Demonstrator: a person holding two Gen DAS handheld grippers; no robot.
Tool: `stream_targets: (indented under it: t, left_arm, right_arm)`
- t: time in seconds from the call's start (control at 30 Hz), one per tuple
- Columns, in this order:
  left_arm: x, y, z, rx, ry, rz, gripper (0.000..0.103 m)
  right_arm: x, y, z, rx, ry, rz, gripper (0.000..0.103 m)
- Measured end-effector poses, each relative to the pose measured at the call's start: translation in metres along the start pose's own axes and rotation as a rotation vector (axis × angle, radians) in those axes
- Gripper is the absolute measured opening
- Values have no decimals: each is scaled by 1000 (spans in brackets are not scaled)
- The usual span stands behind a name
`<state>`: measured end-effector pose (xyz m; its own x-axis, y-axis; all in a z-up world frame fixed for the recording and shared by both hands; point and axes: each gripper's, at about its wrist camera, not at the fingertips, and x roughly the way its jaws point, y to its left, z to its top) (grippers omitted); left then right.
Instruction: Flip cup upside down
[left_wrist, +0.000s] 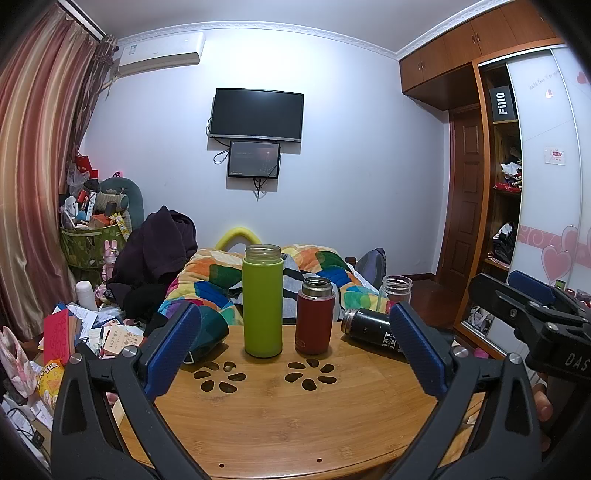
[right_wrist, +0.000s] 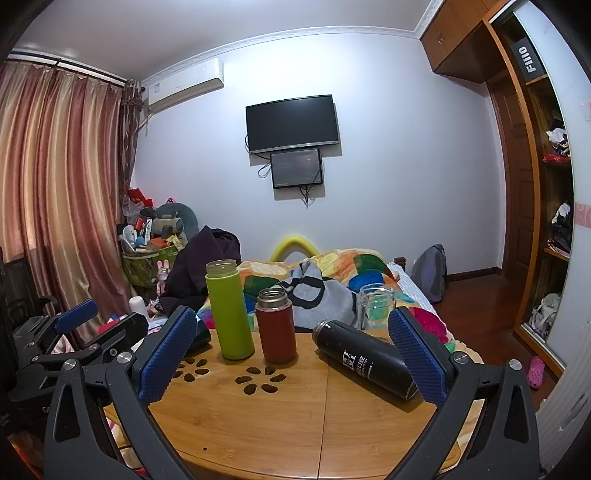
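Observation:
A tall green cup (left_wrist: 262, 302) (right_wrist: 229, 310) and a shorter red cup (left_wrist: 315, 316) (right_wrist: 276, 325) stand upright, mouths open, on the round wooden table (left_wrist: 280, 417) (right_wrist: 280, 417). A black cup (left_wrist: 373, 328) (right_wrist: 364, 358) lies on its side at the right. A clear glass jar (left_wrist: 396, 291) (right_wrist: 376, 306) stands behind it. A dark teal cup (left_wrist: 207, 332) lies at the left, partly hidden by a finger. My left gripper (left_wrist: 293, 354) is open and empty before the cups. My right gripper (right_wrist: 291, 354) is open and empty, its right finger beside the black cup.
A bed with a colourful quilt (left_wrist: 207, 273) (right_wrist: 332, 269) lies behind the table. Clutter and papers (left_wrist: 85, 325) fill the floor at left. A wardrobe (left_wrist: 502, 184) stands at right. The table has flower-shaped cutouts (left_wrist: 312, 373).

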<state>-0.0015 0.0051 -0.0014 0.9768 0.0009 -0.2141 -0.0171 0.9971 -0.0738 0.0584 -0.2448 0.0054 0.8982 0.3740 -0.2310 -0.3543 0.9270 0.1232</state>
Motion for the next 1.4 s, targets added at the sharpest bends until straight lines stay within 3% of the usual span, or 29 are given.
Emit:
stream_targets:
  t: [1.07,1.4]
  left_arm:
    - [4,-4,-1,4,11,-15,103]
    - [32,16,-4,-1,78,5,103]
  right_arm:
    - [-1,1,1,-1,-4,0,103]
    - [14,-8,-4,12,28,-8,103]
